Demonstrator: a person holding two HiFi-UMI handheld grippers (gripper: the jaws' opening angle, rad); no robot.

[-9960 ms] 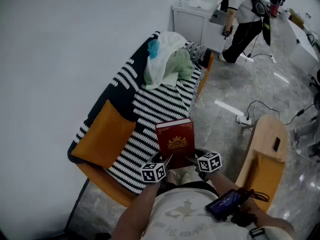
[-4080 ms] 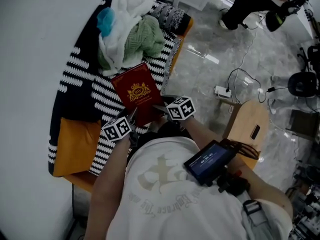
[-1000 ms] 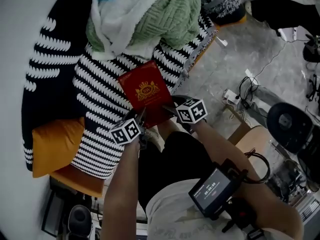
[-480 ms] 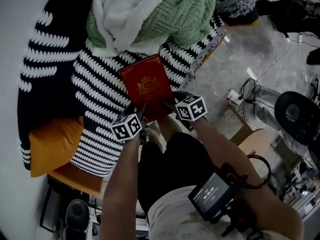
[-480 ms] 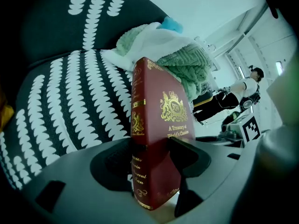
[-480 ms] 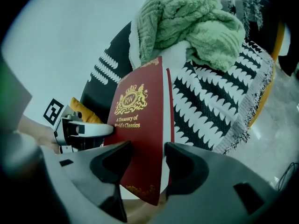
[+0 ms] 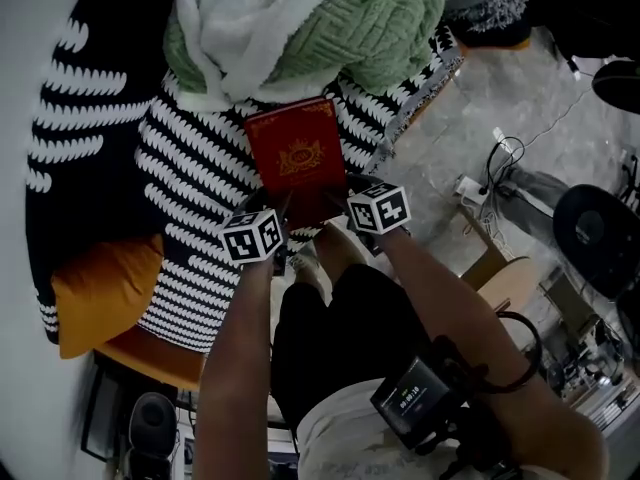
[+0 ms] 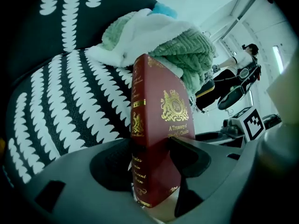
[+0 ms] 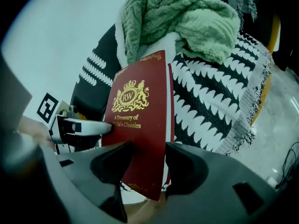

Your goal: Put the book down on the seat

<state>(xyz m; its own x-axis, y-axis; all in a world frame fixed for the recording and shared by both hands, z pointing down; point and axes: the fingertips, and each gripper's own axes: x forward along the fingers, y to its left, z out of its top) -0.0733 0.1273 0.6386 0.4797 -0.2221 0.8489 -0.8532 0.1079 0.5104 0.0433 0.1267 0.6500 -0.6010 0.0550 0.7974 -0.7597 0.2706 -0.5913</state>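
We see the left claw (image 7: 281, 204) clamped on the near end of the red book (image 7: 298, 156), on its spine side: in the left gripper view the left claw (image 8: 152, 149) has one jaw against the gold-lettered spine and the other pressed to the front cover. The right claw (image 7: 338, 194) grips the same near end from the page-edge side, and in the right gripper view the right claw (image 9: 142, 161) has its jaws set fairly wide with the book (image 9: 140, 120) filling the gap between them. The book (image 8: 156, 139) reaches away from both claws with its crest facing up. Under and beyond the claws lies the seat (image 7: 185, 178), covered in black cloth with white scalloped stripes. We cannot tell whether the book's far end touches that cloth. Past the book's far edge a green blanket (image 7: 355, 28) and a white blanket (image 7: 250, 23) are heaped together. Well off to the outer side of the left claw sits an orange cushion (image 7: 100, 288), and beyond the right claw the seat ends at a grey floor (image 7: 500, 88).
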